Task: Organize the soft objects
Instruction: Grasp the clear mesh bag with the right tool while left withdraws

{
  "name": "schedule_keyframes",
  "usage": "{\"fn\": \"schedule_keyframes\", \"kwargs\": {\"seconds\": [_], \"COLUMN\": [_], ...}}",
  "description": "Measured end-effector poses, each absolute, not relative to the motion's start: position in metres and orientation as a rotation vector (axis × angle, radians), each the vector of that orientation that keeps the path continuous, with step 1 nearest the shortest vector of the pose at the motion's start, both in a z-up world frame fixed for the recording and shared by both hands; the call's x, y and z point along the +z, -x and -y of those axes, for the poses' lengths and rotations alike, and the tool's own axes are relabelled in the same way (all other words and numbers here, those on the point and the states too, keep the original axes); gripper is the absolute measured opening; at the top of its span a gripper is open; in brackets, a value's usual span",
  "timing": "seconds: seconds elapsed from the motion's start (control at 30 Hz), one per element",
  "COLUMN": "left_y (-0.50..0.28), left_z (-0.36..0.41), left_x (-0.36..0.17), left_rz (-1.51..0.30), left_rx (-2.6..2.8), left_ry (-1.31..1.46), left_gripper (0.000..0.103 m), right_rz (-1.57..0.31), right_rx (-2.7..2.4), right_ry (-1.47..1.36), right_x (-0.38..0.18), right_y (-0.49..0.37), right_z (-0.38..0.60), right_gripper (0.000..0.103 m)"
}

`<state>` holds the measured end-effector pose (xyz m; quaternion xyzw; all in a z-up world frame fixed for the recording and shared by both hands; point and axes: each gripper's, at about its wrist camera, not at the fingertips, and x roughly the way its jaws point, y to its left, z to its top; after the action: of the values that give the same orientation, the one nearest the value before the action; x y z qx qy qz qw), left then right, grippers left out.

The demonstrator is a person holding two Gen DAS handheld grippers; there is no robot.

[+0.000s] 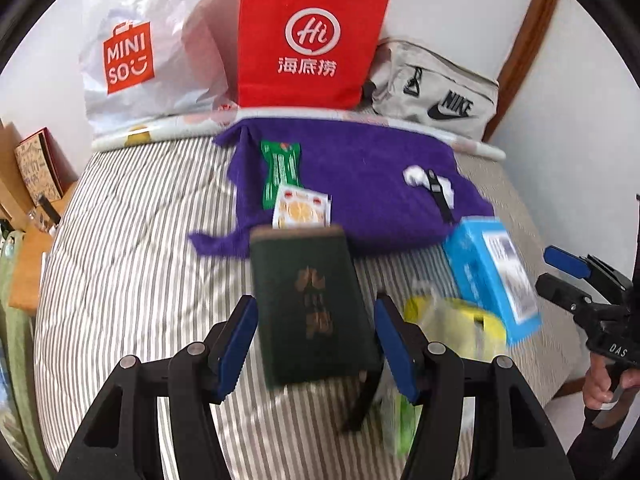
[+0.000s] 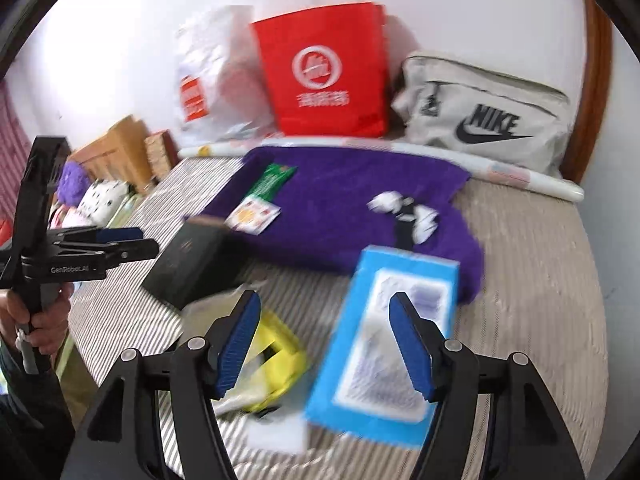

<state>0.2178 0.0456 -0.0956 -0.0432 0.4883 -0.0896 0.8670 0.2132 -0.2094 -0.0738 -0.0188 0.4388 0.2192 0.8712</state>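
Now, left tongs (image 1: pixel 316 344) spread around dark green box (image 1: pixel 308 304), right tongs (image 2: pixel 324 344) spread over blue box (image 2: pixel 384 344)

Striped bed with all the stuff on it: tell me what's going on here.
A person holds a gripper in each hand over the striped bed. The left gripper is open, its fingers on either side of a dark green box. The right gripper is open above a blue box and a yellow packet. Neither grips anything yet. Snack packets and a small white item lie on the purple towel; bags stand along the wall.
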Motion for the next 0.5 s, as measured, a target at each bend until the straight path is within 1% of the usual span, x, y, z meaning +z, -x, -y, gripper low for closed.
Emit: {"fn": "schedule_keyframes", "kwargs": {"seconds": [0.1,0.13,0.17,0.2,0.37,0.5], "left_y": [-0.197,-0.192,-0.189,-0.184,-0.164,-0.153], "left_z": [-0.049,-0.051,-0.052,-0.055,-0.067,-0.074], "left_x": [-0.103,-0.106,-0.108,-0.113,-0.13,-0.138], "left_rz": [-1.023,-1.026,-1.028,-1.032,-1.046,-1.052], "left_rx": [-0.174,-0.17,-0.168,-0.163,-0.143,-0.134], "left_ry": [0.085,0.088,0.091,0.101,0.126,0.139], "left_gripper": [0.058,0.059,0.059,0.059,0.059,0.059], "right_rz": [-0.927,-0.931,-0.934,-0.937,-0.943,-0.994], "right_rx": [0.509,0.528,0.543,0.56,0.621,0.606], "right_ry": [0.066,0.082,0.098,0.117,0.219,0.256], "right_x": [-0.082,-0.086,-0.089,-0.093,-0.113,-0.128], "right_y": [-0.195,-0.189,-0.185,-0.182,-0.174,-0.181], "right_z": [0.192,0.183,0.177,0.17,0.134,0.118], "right_gripper": [0.067,0.07,0.076,0.078,0.079,0.079]}}
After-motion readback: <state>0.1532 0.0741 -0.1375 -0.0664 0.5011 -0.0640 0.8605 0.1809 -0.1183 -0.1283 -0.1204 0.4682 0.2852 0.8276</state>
